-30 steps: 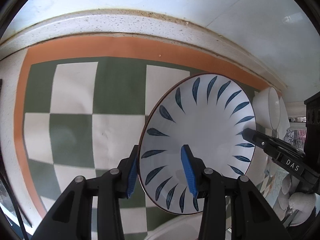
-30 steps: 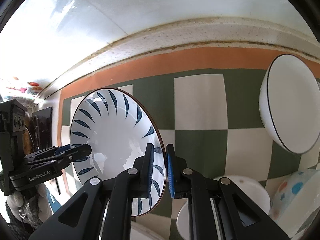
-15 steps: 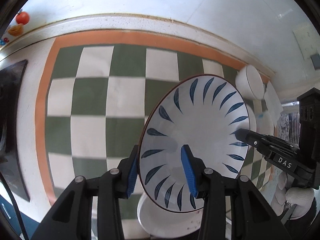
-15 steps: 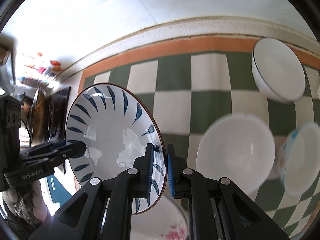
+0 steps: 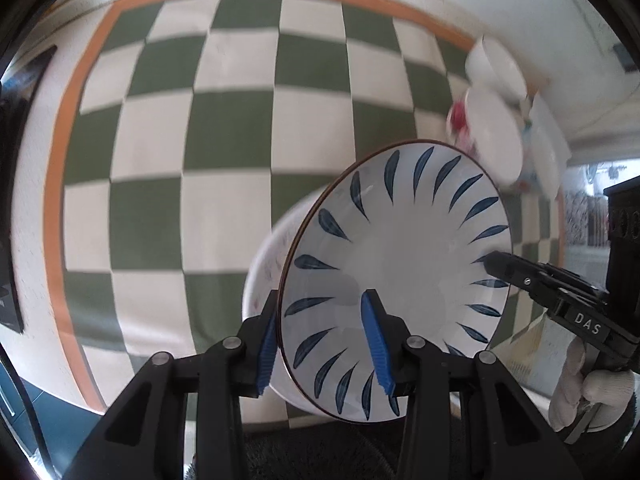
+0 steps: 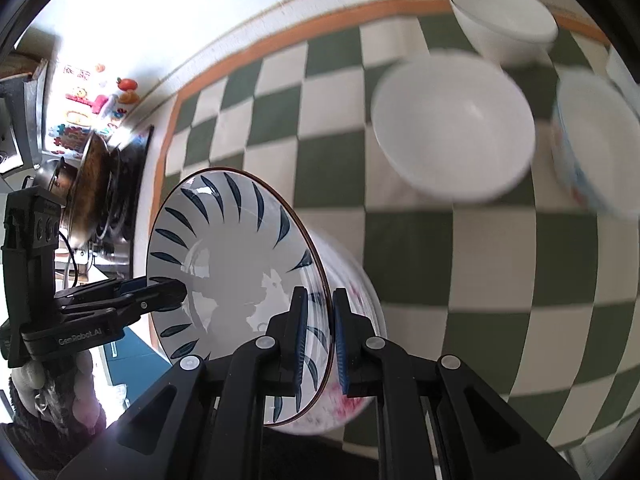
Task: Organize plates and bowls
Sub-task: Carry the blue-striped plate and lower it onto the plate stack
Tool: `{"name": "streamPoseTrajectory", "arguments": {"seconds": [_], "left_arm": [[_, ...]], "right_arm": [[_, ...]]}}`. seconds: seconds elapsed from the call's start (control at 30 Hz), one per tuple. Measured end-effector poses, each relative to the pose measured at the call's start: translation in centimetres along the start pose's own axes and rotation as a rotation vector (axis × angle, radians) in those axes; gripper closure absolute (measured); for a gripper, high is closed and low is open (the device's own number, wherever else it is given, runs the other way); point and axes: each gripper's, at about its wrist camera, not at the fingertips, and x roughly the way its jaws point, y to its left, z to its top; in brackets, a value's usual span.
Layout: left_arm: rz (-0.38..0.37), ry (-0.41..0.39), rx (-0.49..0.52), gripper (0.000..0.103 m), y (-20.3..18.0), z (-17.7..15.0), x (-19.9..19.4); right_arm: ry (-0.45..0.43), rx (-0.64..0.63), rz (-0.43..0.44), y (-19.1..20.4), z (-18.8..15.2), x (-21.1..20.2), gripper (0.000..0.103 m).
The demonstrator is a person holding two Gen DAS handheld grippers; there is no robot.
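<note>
A white bowl with blue leaf marks (image 5: 400, 264) is held in the air by both grippers, above a white bowl with pink flowers (image 5: 266, 264) on the checked cloth. My left gripper (image 5: 322, 344) is shut on its near rim. My right gripper (image 6: 320, 340) is shut on the opposite rim, and also shows in the left wrist view (image 5: 496, 266). The blue-leaf bowl (image 6: 232, 264) hides most of the flowered bowl (image 6: 352, 360) in the right wrist view.
A green and white checked cloth with an orange border (image 5: 160, 160) covers the counter. A plain white bowl (image 6: 452, 128), a smaller white bowl (image 6: 500, 20) behind it and a colourful bowl (image 6: 596, 140) stand on the right. A stove with a pan (image 6: 92, 184) is at the left.
Both grippers have risen and pulled back with the blue-leaf bowl held between them. More of the cloth and the bowls on it has come into view below.
</note>
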Motion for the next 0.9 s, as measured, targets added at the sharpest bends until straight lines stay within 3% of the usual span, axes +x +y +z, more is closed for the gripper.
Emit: {"name": "streamPoseTrajectory", "arguments": {"seconds": [0.23,0.47,0.9], "left_arm": [[0.001,0.089,-0.038,0.066,0.7,-0.9,2.9],[0.012,0.185,-0.090,0.068,1.2,-0.4,4.1],[0.032,0.204,-0.115,0.068,1.1,-0.5,4.9]], "right_arm": [[0.057,0.039,0.001,-1.9,-3.0,2.5,0.089],[0.092,0.030,0.006,-1.7,-3.4,3.9,0.089],[0.122,0.037,-0.011,-1.9,-2.7,4.7,0.089]]}}
